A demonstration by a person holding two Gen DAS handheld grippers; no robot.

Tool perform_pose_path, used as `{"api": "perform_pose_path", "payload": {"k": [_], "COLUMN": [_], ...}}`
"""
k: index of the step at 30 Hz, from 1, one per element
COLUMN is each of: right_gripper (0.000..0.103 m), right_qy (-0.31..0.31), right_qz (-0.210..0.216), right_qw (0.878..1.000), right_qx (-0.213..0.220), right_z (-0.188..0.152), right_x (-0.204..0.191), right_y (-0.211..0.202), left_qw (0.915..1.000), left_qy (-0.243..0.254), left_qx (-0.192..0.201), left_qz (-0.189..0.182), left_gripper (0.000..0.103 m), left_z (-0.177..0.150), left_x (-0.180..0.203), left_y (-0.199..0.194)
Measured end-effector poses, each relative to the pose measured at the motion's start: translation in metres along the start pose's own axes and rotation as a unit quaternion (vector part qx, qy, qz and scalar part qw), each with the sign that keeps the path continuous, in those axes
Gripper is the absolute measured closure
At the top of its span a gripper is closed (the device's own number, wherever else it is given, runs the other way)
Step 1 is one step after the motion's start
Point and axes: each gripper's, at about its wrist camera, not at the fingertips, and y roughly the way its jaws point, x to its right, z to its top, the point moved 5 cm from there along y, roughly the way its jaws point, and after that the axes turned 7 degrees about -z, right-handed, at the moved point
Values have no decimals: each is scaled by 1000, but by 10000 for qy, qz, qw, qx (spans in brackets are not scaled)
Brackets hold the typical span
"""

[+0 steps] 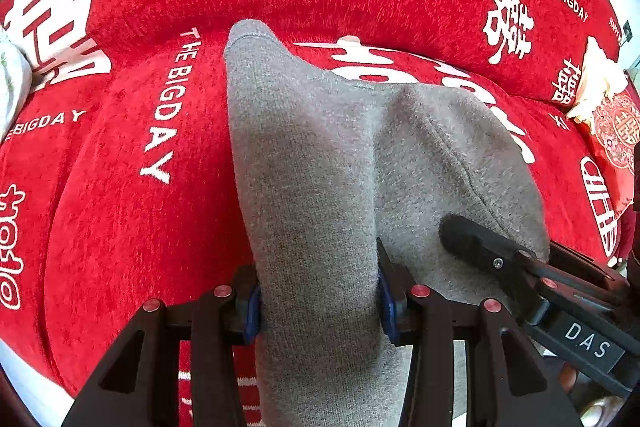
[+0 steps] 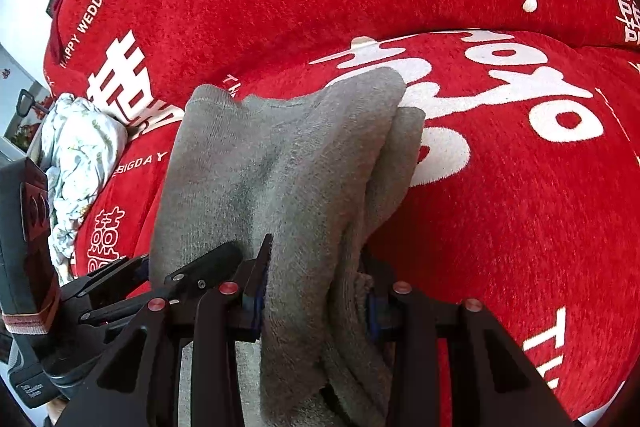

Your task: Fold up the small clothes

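Over red sofa cover [image 1: 120, 211] with white lettering: grey garment [image 1: 312, 187], soft knit, lifted at near end, long axis running away from both cameras, far end with ribbed hem draped onto sofa. Left tongs [image 1: 320, 301] clenched on near edge, angled steeply down. Right tongs [image 2: 314, 299] clenched on bunched folds just beside, also pointing steeply down. Floral cloth bundle [image 2: 80, 163] at sofa's left end; patterned red cushion [image 1: 612, 143] at right.
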Motion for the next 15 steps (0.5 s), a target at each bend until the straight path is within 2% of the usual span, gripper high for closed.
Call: {"api": "perform_pose_path", "payload": {"k": [15], "right_gripper": [63], "right_qy": [-41], "right_qz": [92], "right_qw": [9999], "right_qx": [66], "right_z": [-24], "right_x": [-10], "right_y": [-12], "left_qw": [9999], "left_qy": [41], "left_qx": [147], "left_qz": [56], "left_gripper": [57], "left_z": [-25], "left_x": [-4], "left_y": [-18]}}
